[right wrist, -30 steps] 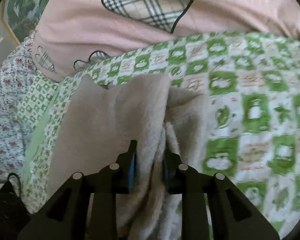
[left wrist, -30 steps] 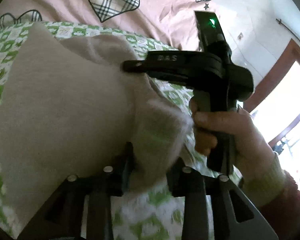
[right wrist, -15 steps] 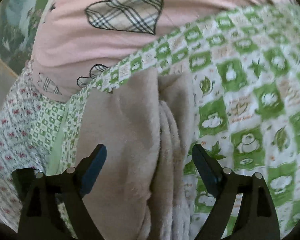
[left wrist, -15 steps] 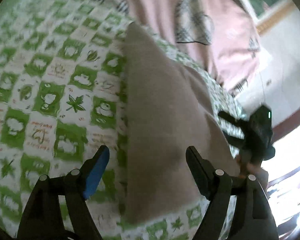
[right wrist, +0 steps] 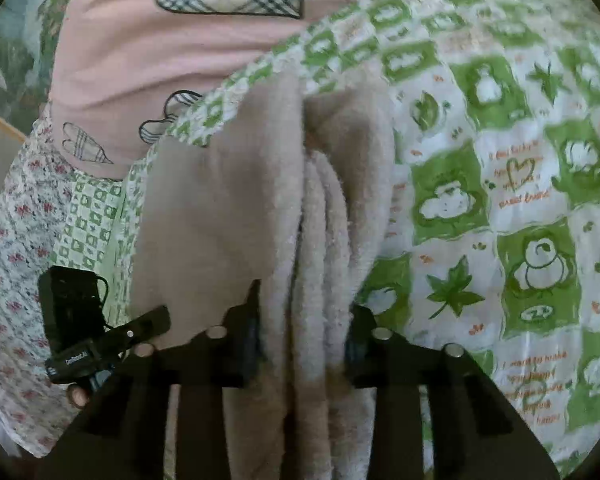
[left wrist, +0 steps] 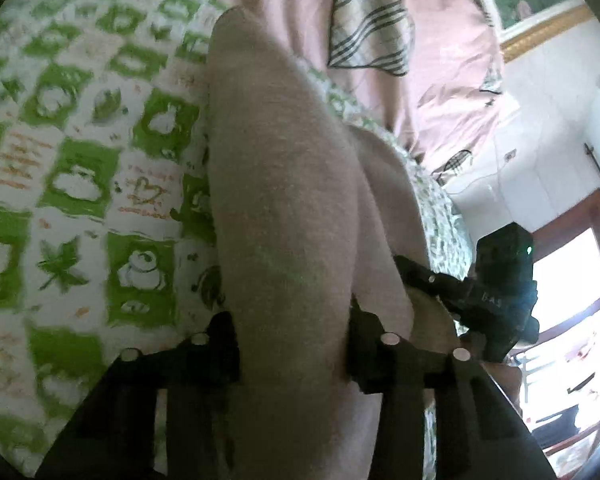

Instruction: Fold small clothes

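Note:
A beige fleece garment [left wrist: 284, 184] lies folded lengthwise on a green-and-white checked bed sheet [left wrist: 80, 184]. My left gripper [left wrist: 292, 344] is shut on the near end of its thick folded edge. In the right wrist view the same garment [right wrist: 220, 208] shows several stacked fleece layers, and my right gripper [right wrist: 304, 340] is shut on that bundle of layers. The right gripper's black body [left wrist: 496, 292] shows at the right of the left wrist view, and the left gripper's body [right wrist: 80, 320] at the lower left of the right wrist view.
A pink quilt with plaid hearts [left wrist: 364, 32] lies behind the garment; it also shows in the right wrist view [right wrist: 172, 52]. A floral sheet [right wrist: 16, 240] hangs at the bed's left edge. A wall and a bright window [left wrist: 568, 300] are at the right.
Half a second ago both grippers were open over the garment. Both have now come down and shut on its near folded end.

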A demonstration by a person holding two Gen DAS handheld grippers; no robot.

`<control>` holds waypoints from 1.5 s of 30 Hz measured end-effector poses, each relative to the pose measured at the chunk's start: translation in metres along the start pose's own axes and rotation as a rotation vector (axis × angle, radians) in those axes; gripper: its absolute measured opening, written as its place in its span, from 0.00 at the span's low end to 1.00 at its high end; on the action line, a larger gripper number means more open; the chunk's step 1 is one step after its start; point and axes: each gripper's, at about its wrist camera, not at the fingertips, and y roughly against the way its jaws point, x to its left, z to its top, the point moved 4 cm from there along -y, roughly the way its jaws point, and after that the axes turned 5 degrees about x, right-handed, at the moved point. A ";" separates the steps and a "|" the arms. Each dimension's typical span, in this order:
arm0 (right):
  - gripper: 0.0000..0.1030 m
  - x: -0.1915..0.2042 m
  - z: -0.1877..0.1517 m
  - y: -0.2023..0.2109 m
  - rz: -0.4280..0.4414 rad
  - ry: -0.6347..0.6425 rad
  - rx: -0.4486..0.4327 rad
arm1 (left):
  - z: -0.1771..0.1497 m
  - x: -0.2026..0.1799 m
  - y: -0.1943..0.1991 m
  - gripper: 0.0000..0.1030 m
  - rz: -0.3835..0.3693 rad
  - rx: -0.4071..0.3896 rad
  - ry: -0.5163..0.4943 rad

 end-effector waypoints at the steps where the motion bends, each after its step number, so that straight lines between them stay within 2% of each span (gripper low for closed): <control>1: 0.29 0.008 -0.003 0.005 0.024 -0.001 -0.009 | -0.005 -0.003 0.011 0.39 0.011 -0.009 -0.015; 4: 0.29 0.045 -0.019 0.017 0.056 0.063 -0.023 | -0.024 -0.010 0.065 0.38 0.031 -0.058 -0.054; 6: 0.29 0.070 -0.035 0.018 0.114 0.100 -0.027 | -0.035 -0.009 0.099 0.38 0.047 -0.086 -0.062; 8: 0.29 0.094 -0.053 0.011 0.163 0.131 -0.020 | -0.050 -0.006 0.133 0.38 0.073 -0.113 -0.074; 11: 0.29 0.119 -0.079 -0.008 0.201 0.158 0.008 | -0.073 0.002 0.163 0.38 0.125 -0.118 -0.081; 15: 0.29 0.127 -0.104 -0.038 0.202 0.159 0.062 | -0.101 0.033 0.172 0.39 0.143 -0.100 -0.027; 18: 0.29 0.118 -0.119 -0.063 0.128 0.146 0.115 | -0.117 0.058 0.152 0.42 0.170 -0.057 0.008; 19: 0.30 0.112 -0.123 -0.070 0.101 0.140 0.117 | -0.120 0.064 0.150 0.43 0.168 -0.071 0.011; 20: 0.32 0.109 -0.123 -0.070 0.116 0.127 0.111 | -0.122 0.069 0.152 0.45 0.133 -0.087 0.020; 22: 0.38 0.105 -0.123 -0.067 0.129 0.106 0.109 | -0.121 0.073 0.157 0.51 0.117 -0.087 0.040; 23: 0.42 0.104 -0.122 -0.064 0.112 0.111 0.115 | -0.119 0.073 0.160 0.55 0.122 -0.092 0.039; 26: 0.47 0.102 -0.116 -0.041 0.061 0.139 0.077 | -0.113 0.077 0.176 0.64 0.171 -0.122 0.018; 30: 0.49 0.113 -0.091 -0.021 0.045 0.167 -0.019 | -0.094 0.086 0.189 0.67 0.190 -0.168 0.042; 34: 0.49 0.127 -0.057 -0.054 0.034 0.171 -0.014 | -0.072 0.097 0.188 0.67 0.234 -0.187 0.081; 36: 0.45 0.131 -0.047 -0.074 0.050 0.152 0.008 | -0.065 0.098 0.183 0.67 0.243 -0.184 0.092; 37: 0.20 0.131 -0.046 -0.080 0.062 0.149 0.024 | -0.062 0.101 0.183 0.67 0.252 -0.183 0.094; 38: 0.11 0.132 -0.045 -0.084 0.067 0.143 0.039 | -0.059 0.101 0.182 0.67 0.270 -0.179 0.096; 40: 0.08 0.135 -0.046 -0.066 0.104 0.141 -0.008 | -0.056 0.100 0.180 0.66 0.292 -0.181 0.086; 41: 0.08 0.136 -0.049 -0.046 0.123 0.151 -0.062 | -0.054 0.099 0.180 0.66 0.305 -0.185 0.080; 43: 0.08 0.128 -0.055 -0.027 0.089 0.146 -0.108 | -0.053 0.100 0.175 0.66 0.335 -0.175 0.074; 45: 0.08 0.111 -0.059 -0.033 0.040 0.121 -0.081 | -0.050 0.104 0.164 0.63 0.356 -0.158 0.080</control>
